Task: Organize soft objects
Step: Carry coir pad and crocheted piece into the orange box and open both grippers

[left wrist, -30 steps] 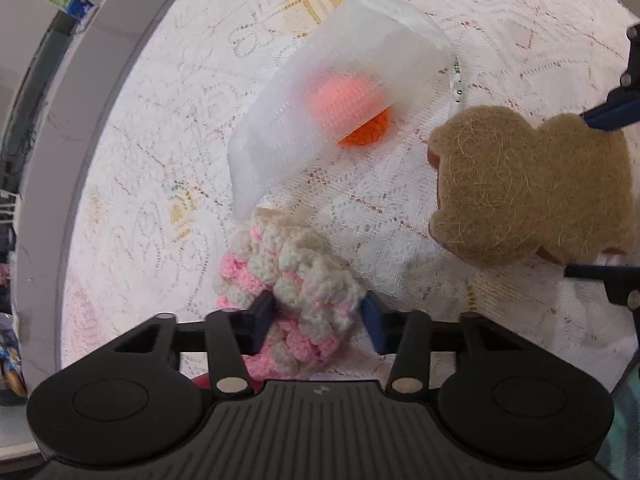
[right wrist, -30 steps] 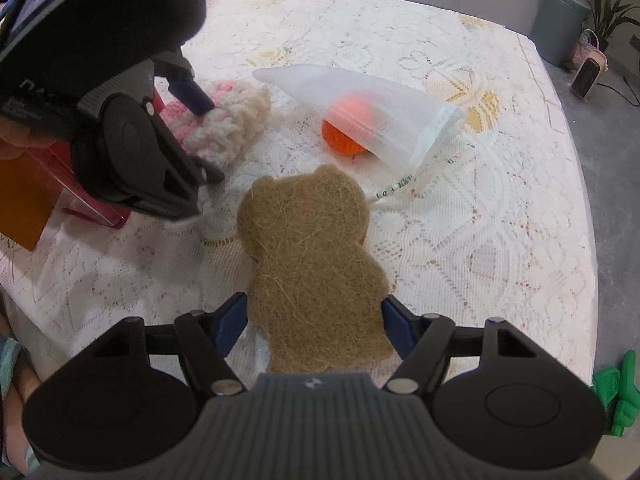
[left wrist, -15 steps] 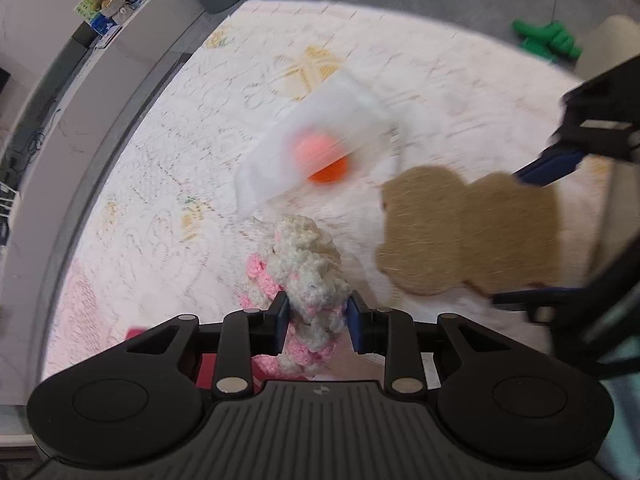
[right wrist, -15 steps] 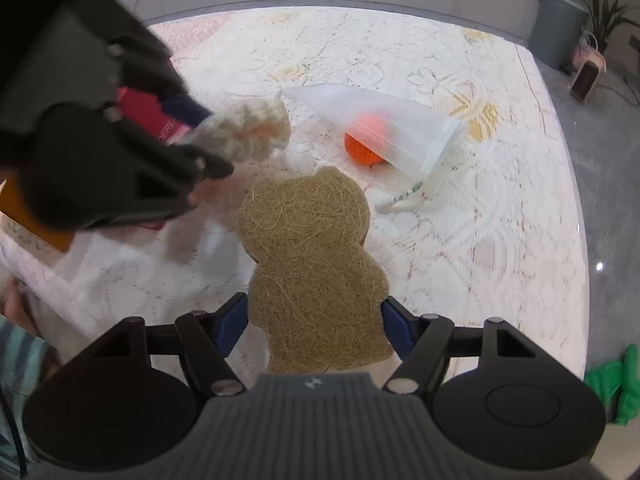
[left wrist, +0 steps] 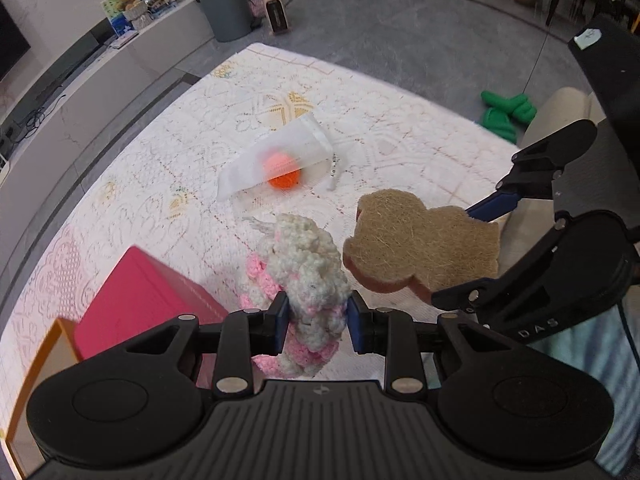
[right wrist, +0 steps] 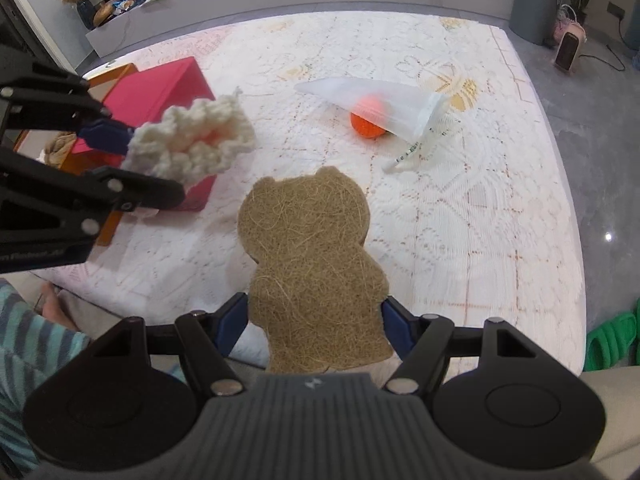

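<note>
My left gripper (left wrist: 316,322) is shut on a white and pink crochet piece (left wrist: 306,276) and holds it in the air above the table; the piece also shows in the right wrist view (right wrist: 192,144). My right gripper (right wrist: 314,320) is shut on a brown bear-shaped fibre sponge (right wrist: 312,256), lifted off the table; the sponge shows beside the crochet piece in the left wrist view (left wrist: 424,248). An orange knitted ball (right wrist: 366,124) lies half under a white mesh pouch (right wrist: 384,104) on the lace tablecloth (right wrist: 480,220).
A pink box (right wrist: 160,92) and an orange box (right wrist: 116,76) stand at the table's left side, under the left gripper (right wrist: 108,136). A green slipper (right wrist: 612,340) lies on the floor to the right. A bin (right wrist: 536,4) and a heater (right wrist: 568,48) stand beyond the table.
Both grippers have risen from the table. The left one closed on the crochet piece and lifted it. The right one lifted the bear sponge. The pink box has come into view.
</note>
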Motion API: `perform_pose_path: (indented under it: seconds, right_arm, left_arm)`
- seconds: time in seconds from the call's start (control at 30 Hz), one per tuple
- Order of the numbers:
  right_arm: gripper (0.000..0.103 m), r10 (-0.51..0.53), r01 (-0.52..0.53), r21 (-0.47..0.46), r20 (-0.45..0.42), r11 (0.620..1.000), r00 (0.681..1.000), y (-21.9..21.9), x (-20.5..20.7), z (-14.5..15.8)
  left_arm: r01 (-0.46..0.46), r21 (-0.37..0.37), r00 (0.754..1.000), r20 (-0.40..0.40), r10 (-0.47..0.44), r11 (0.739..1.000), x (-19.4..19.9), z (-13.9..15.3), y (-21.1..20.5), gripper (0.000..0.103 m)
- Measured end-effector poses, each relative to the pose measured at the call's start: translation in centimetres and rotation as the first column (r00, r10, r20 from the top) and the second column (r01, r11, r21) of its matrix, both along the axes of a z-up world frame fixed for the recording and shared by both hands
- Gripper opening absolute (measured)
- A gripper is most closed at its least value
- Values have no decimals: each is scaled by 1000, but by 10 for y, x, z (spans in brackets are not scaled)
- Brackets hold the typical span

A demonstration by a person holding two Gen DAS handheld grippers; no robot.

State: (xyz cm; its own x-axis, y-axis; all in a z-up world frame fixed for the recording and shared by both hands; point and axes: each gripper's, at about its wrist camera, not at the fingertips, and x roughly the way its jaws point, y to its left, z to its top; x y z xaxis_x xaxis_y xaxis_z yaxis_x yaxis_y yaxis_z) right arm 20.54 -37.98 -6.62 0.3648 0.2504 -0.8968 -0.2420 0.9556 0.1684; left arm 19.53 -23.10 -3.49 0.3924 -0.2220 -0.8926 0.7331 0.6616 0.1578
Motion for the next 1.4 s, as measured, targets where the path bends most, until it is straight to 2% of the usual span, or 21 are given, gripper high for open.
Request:
perform_pose_path:
  seconds: [0.3,0.6,0.87,1.13,1.27,1.37,1.4]
  right_arm:
    - [70,47,-47,-3,56,999,997,36,-17,27]
    - [70,153,-153,-9,107,988,982,108,-16,51]
    - [70,255,-261,17,162,965,953,186,-3,71]
    - [70,355,-363,9,189,932,916,259,23,83]
    - [70,383,-393,12,199,920,902,287,42,83]
    - [70,397,-406,11,190,914,898,309,59,76]
    - [70,399,-408,13,181,913,899,313,64,73]
  left_arm:
    - [-110,-90,992,53,115,990,-27,31,64,34]
    - [-259,-141,959,80,272,955,-34,51,149,34]
    - [-380,-169,911,101,400,909,-28,64,223,34]
    - [-489,-177,849,128,513,854,-10,72,291,34]
    - [-540,-173,813,147,563,824,6,65,321,34]
    - [-569,-161,799,124,589,806,21,52,337,34]
    - [-591,-156,786,110,609,791,28,46,344,34]
